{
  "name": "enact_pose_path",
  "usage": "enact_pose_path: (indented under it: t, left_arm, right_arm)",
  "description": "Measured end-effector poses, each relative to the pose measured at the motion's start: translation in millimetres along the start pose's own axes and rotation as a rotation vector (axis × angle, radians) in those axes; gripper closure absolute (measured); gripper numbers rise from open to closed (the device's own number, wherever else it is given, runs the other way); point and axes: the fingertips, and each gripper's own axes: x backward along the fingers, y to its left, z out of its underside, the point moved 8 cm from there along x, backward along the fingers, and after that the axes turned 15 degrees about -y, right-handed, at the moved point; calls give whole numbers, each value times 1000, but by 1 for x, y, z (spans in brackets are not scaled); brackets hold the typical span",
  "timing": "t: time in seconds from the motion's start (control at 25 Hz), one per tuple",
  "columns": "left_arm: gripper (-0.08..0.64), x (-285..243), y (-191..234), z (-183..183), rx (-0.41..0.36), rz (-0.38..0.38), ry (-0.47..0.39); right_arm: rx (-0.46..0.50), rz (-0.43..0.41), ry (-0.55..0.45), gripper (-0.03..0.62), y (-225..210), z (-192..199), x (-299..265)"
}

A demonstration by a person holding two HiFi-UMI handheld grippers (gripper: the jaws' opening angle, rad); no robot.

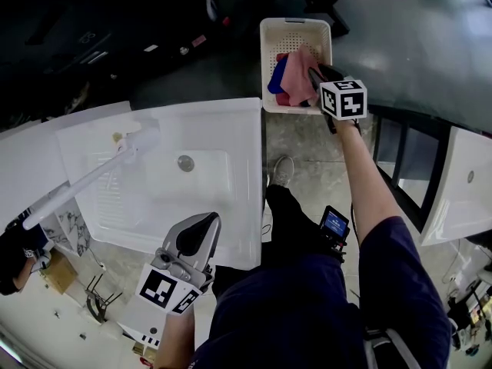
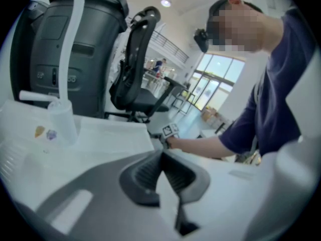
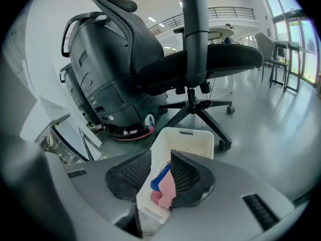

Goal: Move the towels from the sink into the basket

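White plastic basket [image 1: 296, 35] stands on the floor past the sink's [image 1: 231, 129] far corner. It holds a pink towel [image 1: 302, 75], a blue towel [image 1: 277, 75] and a red one [image 1: 283, 98].

Right gripper [image 1: 314, 74] hangs over the basket, pointing down into it. Its jaws stand apart. The pink towel lies in the gap and below it, close against one pad, with no pad seen pressing on it. Judged released, though one fold may cling.

Left gripper [image 1: 206, 223] hovers over the sink's near rim, jaws closed together and empty.

Sink basin shows only the drain [image 1: 185, 162] and the faucet [image 1: 92, 177] across it. No towel is visible there, so the task appears at or near its end.

Recommendations for the release in hand:
- Keep the jaws wide until the cloth hangs free of both pads.
- Lift straight up, clear of the rim; a sideways pull risks dragging the towel over the basket wall.
- Confirm that the pink towel settles inside, not draped on the edge.
- Check the basin once more with the left gripper ready.
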Motion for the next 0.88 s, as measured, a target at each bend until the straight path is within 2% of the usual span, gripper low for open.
enact_pose_path:
  t: [0.28,0.68,0.88]
  left_arm:
    - [557,-5,-4,-6,-13,33,-14]
    - [557,6,-15,-17,-28,85,-25]
    - [557,9,-17,-25,-55,144,-51]
  right_arm:
    - [-43,-4,-29,488,2,-4,21]
    - [-39,-105,-126,503,40,-39,93]
    - [-27,-151,-183,522,74,-62,128]
